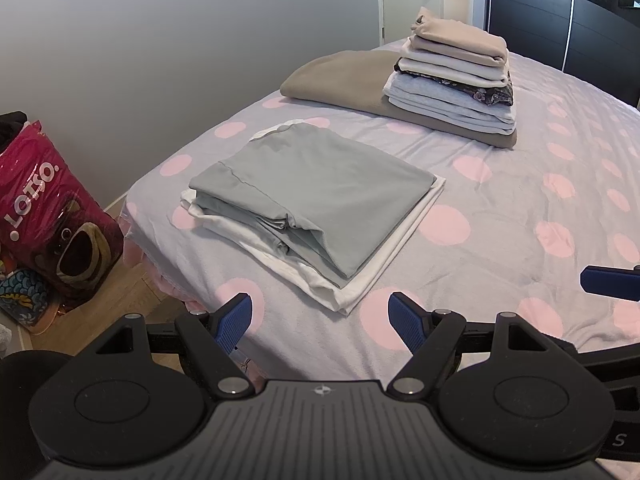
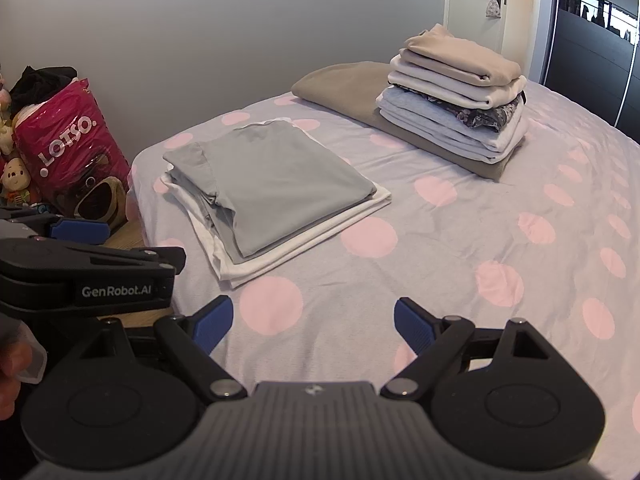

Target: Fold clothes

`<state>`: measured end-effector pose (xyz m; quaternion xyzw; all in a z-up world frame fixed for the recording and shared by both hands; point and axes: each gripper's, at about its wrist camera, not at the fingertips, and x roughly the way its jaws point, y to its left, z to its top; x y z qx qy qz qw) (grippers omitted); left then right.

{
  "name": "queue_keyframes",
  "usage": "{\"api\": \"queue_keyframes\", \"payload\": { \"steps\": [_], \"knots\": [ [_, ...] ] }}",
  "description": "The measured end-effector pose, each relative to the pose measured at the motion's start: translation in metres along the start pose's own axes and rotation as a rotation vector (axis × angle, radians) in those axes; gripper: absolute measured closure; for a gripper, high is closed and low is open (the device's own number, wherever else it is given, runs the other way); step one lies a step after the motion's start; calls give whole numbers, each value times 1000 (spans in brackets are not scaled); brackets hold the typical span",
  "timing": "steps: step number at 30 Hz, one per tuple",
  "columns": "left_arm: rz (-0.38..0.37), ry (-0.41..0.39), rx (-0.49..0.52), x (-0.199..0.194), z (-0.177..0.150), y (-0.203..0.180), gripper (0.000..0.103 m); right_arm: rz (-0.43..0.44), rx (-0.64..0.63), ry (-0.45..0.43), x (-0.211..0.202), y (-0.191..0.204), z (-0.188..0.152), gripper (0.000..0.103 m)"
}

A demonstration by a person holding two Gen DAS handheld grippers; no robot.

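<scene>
A folded grey garment (image 1: 316, 192) lies on top of a folded white garment (image 1: 384, 248) near the bed's left corner; both also show in the right wrist view, grey (image 2: 276, 184) on white (image 2: 320, 228). My left gripper (image 1: 320, 320) is open and empty, held just short of the white garment's near corner. My right gripper (image 2: 312, 324) is open and empty, above the bedspread to the right of the pile. A blue fingertip of the right gripper shows at the left wrist view's right edge (image 1: 608, 280).
A tall stack of folded clothes (image 1: 456, 76) sits on a folded beige blanket (image 1: 344, 76) at the far side of the dotted bedspread (image 1: 520, 208). A pink LOTSO bag (image 1: 48, 216) and toys stand on the wood floor left of the bed. A door and dark wardrobe are behind.
</scene>
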<state>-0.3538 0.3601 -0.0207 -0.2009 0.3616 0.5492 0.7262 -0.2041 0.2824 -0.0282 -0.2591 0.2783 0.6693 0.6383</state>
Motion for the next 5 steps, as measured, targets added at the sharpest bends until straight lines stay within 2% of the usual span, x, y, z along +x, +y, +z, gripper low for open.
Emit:
{"api": "queue_keyframes", "payload": {
  "steps": [5],
  "knots": [
    [-2, -12, -4, -1, -1, 0, 28, 1, -1, 2, 1, 0, 1, 14]
  ]
}}
